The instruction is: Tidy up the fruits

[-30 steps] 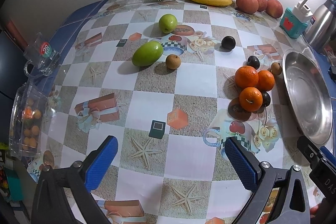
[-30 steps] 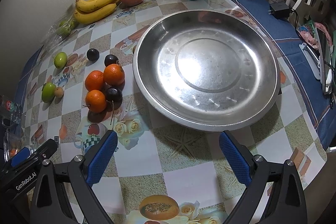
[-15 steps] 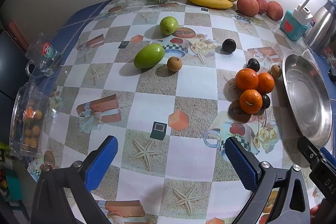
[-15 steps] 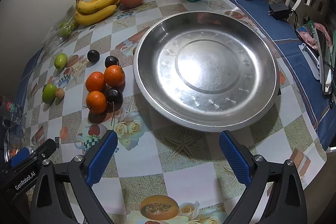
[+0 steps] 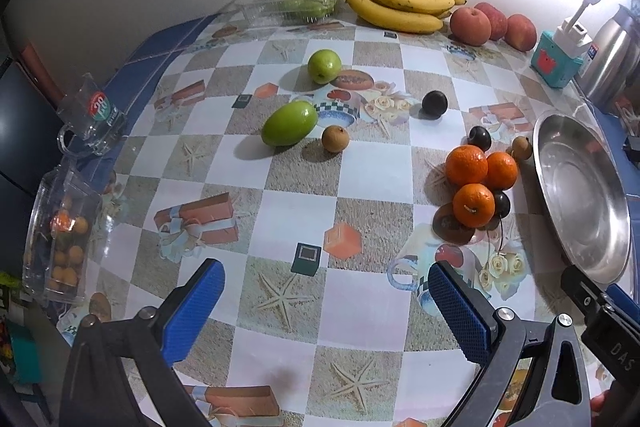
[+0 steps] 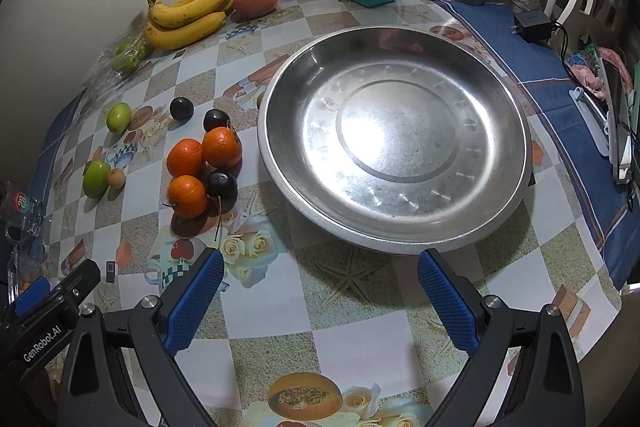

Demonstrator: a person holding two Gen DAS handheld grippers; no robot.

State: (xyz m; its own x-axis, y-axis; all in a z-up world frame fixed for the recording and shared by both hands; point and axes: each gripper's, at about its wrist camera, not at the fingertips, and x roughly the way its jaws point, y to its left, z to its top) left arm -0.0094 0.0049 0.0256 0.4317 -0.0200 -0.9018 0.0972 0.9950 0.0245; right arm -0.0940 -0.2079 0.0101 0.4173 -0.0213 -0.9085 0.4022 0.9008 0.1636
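Left wrist view: the left gripper (image 5: 326,301) hovers low over the table's near edge, jaws spread wide, holding nothing. Ahead and off to its right sit the three oranges (image 5: 476,179), bunched with dark plums right beside the rim of the steel pan (image 5: 560,239), which sits empty at the right edge. The long green fruit (image 5: 289,123) lies farther ahead, long axis slanting up to the right.

Right wrist view: the right gripper (image 6: 318,301) is gaping too, nothing between its pads, the pan (image 6: 304,203) dead ahead. The oranges (image 6: 200,167) lie forward-left, apparently within reach of either tool, likely the first pick.
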